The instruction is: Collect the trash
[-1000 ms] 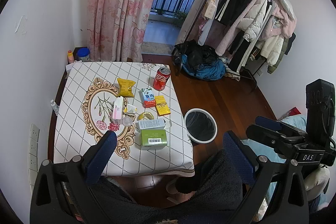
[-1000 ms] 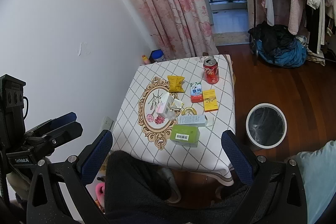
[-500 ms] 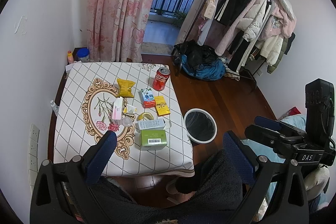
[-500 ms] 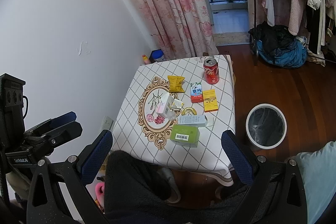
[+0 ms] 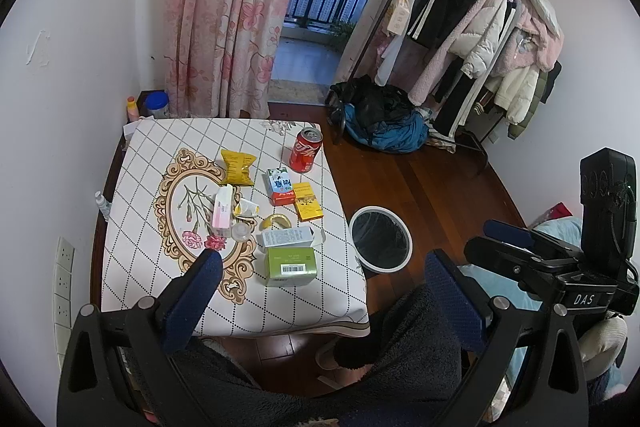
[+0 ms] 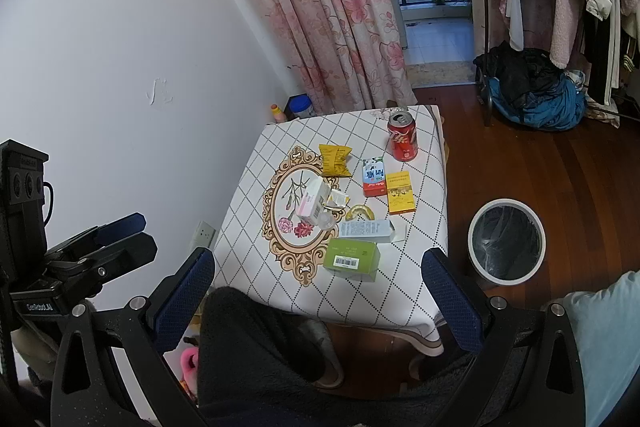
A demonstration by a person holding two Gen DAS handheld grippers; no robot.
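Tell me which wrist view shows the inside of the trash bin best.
Right wrist: the trash bin sits nearer the lens, its dark liner open to view. Left wrist shows the same bin smaller, beside the table, interior mostly dark.

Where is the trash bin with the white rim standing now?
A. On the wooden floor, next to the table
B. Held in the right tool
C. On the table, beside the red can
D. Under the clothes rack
A: the trash bin stands on the wooden floor beside the table, lined with a dark bag, and neither tool holds it.

Upright red can point(image 5: 306, 150), boxes, wrappers strewn on table point(image 5: 132, 227), bin point(image 5: 381, 243) beside
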